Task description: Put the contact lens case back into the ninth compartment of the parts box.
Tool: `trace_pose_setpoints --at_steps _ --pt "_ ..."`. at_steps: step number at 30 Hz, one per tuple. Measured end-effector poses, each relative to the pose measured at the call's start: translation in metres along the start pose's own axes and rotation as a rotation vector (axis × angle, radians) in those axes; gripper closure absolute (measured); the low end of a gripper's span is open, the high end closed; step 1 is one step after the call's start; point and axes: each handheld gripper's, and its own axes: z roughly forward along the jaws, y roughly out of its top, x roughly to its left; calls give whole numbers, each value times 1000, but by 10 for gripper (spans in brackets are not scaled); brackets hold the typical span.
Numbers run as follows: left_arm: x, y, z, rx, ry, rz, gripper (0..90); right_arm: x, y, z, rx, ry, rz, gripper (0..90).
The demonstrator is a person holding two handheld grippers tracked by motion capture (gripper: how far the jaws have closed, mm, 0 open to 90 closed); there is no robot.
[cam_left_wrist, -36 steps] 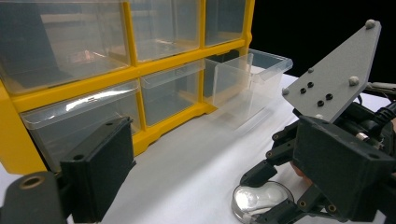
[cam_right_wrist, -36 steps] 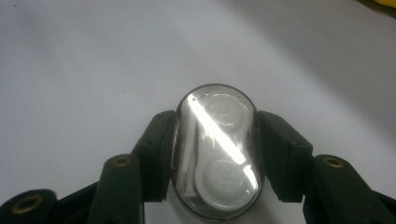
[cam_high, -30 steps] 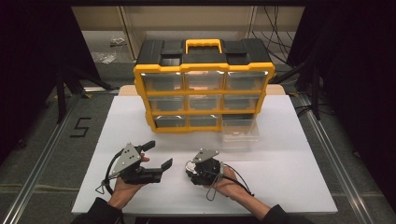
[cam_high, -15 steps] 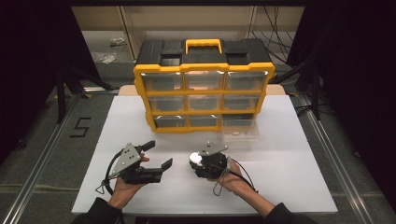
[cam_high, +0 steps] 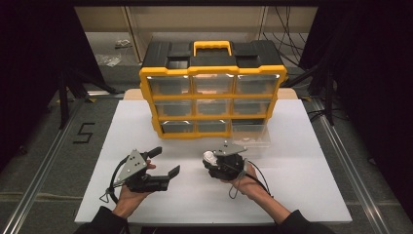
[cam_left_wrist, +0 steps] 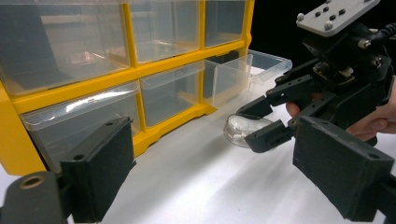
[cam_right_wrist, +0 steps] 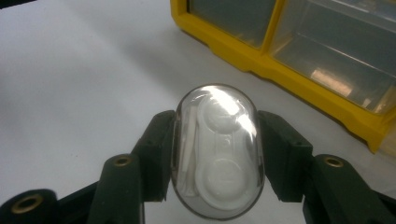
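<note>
right hand-held gripper [cam_right_wrist: 215, 154] around clear oval case [cam_right_wrist: 215, 151]

Lab: black curtains [cam_high: 29, 73], taped floor [cam_high: 53, 141], cables [cam_high: 287, 29].

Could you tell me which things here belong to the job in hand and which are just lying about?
In the job:
- clear oval case, clamped in the right gripper
- pulled-out drawer of the yellow organizer

Lying about:
- left gripper, open, holding nothing
- clutter behind the table
</note>
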Motion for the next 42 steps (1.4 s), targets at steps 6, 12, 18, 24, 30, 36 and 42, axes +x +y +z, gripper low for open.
trace_pose_setpoints --at_steps 6,12,18,24,30,36,42 --pt "0 0 0 -1 0 0 119 -4 2 -3 -14 -12 7 496" --pt "0 0 0 -2 -1 0 119 -8 4 -5 -29 -21 18 496" --pt "0 0 0 -2 -1 0 119 -10 5 -7 -38 -25 22 496" --pt "0 0 0 -2 -1 0 119 -12 7 -10 -51 -31 25 496" --pt "0 0 0 -1 -1 1 120 -17 11 -16 -73 -41 30 496" --pt "0 0 0 -2 -1 2 119 -24 15 -22 -98 -56 42 496" --pt "0 0 0 -1 -1 1 119 -30 18 -28 -114 -69 62 496"
